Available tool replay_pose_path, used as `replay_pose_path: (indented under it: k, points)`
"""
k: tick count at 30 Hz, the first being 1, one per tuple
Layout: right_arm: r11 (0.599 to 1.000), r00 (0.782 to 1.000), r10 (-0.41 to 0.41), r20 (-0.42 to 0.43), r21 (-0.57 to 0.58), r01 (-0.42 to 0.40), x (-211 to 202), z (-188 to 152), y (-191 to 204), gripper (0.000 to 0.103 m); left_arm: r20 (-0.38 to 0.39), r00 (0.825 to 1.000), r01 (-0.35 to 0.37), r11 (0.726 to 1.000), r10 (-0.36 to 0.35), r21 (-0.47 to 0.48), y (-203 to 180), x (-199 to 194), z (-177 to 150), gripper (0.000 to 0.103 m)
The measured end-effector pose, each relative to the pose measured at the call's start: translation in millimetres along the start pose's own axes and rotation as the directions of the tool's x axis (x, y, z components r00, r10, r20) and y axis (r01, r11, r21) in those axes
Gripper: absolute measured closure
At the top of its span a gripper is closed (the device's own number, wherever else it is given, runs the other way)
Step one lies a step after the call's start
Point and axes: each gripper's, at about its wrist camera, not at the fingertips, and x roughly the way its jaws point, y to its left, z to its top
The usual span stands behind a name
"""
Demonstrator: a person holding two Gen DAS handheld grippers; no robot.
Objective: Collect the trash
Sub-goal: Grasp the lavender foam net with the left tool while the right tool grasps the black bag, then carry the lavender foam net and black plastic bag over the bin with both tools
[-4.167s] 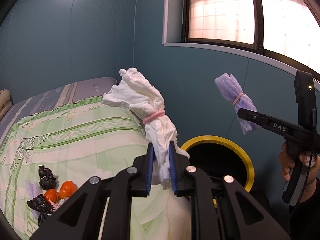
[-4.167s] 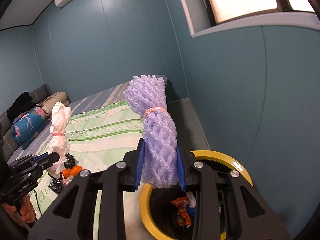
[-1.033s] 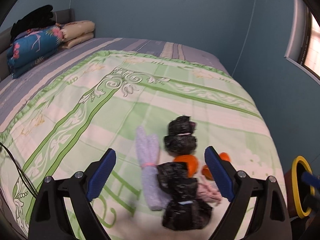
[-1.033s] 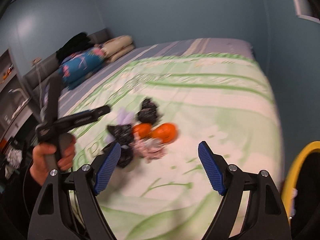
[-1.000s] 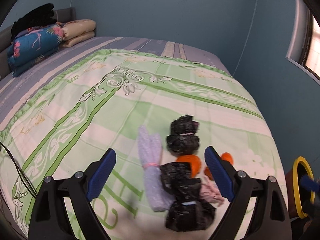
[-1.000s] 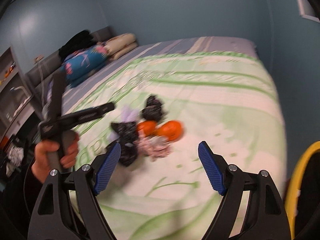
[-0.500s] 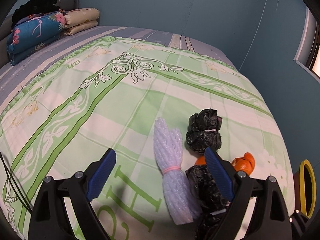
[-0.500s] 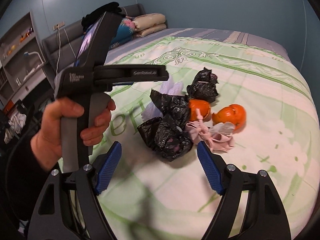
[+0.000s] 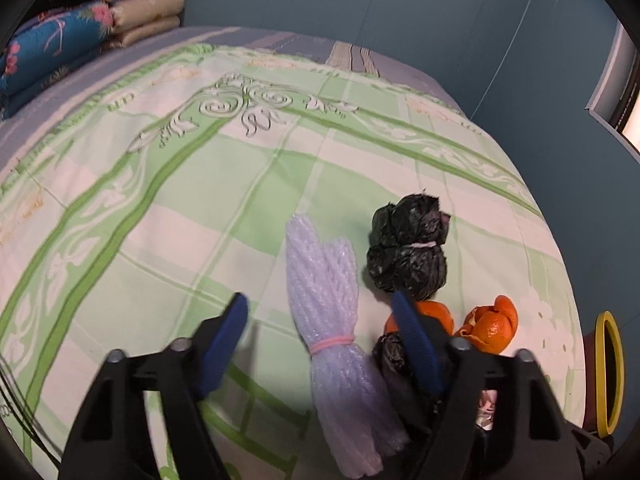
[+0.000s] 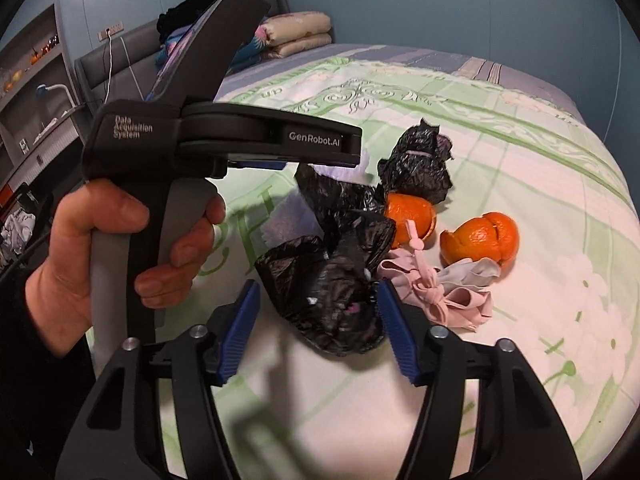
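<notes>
Lilac foam-net bundle tied with a pink band (image 9: 329, 308): on the green patterned bedspread (image 9: 160, 200), between left gripper (image 9: 320, 344) pads, just closing, not yet touching. Light, squashy; best pinched near the band. Right gripper (image 10: 318, 322): half-open astride crumpled black plastic bag (image 10: 332, 296), likewise soft. Orange peels (image 10: 480, 240) and pink rag (image 10: 436, 288) crowding alongside.

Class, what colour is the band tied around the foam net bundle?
Pink band on the foam net bundle, clearest in left wrist view.
</notes>
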Motion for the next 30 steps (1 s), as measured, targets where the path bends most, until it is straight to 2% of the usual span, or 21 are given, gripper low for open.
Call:
replay_pose_path:
  k: [2, 3, 5, 8, 10, 13, 19, 30]
  points:
    - [1.0, 1.0, 0.003, -0.006, 0.008, -0.003, 3, 1, -2, 0.051, -0.019, 1.0, 0.017, 1.0, -0.017, -0.016, 2, 4, -1, 0.056]
    - [1.0, 1.0, 0.004, -0.008, 0.011, -0.004, 5, 1, -4, 0.054, -0.029, 0.999, 0.028, 0.999, -0.029, -0.022, 2, 7, -1, 0.059]
    - [1.0, 1.0, 0.003, -0.016, 0.014, -0.003, 8, 2, -6, 0.06, -0.036, 0.999, 0.029, 0.999, -0.029, -0.018, 1, 9, -1, 0.076]
    - [0.999, 1.0, 0.014, -0.025, 0.03, -0.013, 10, 2, -11, 0.07, -0.031, 0.999, 0.019, 1.0, -0.019, -0.009, -1, 10, -2, 0.084]
    - [0.999, 0.999, 0.021, -0.035, 0.038, -0.02, 10, 3, -13, 0.076, -0.027, 0.999, 0.027, 0.999, -0.027, -0.018, -1, 8, -2, 0.086]
    - [0.998, 0.999, 0.03, -0.041, 0.057, -0.028, 9, 4, -17, 0.081, -0.011, 0.999, 0.044, 0.998, -0.044, -0.036, 2, 3, 0, 0.087]
    - [0.998, 0.999, 0.024, -0.038, 0.063, -0.022, 2, 5, -23, 0.083, 0.023, 0.996, 0.082, 0.994, -0.081, -0.071, 8, -9, 4, 0.087]
    - [0.996, 0.999, -0.041, -0.014, 0.077, 0.042, -18, 2, -41, 0.083, 0.071, 0.987, 0.15, 0.983, -0.143, -0.103, 13, -27, 6, 0.087]
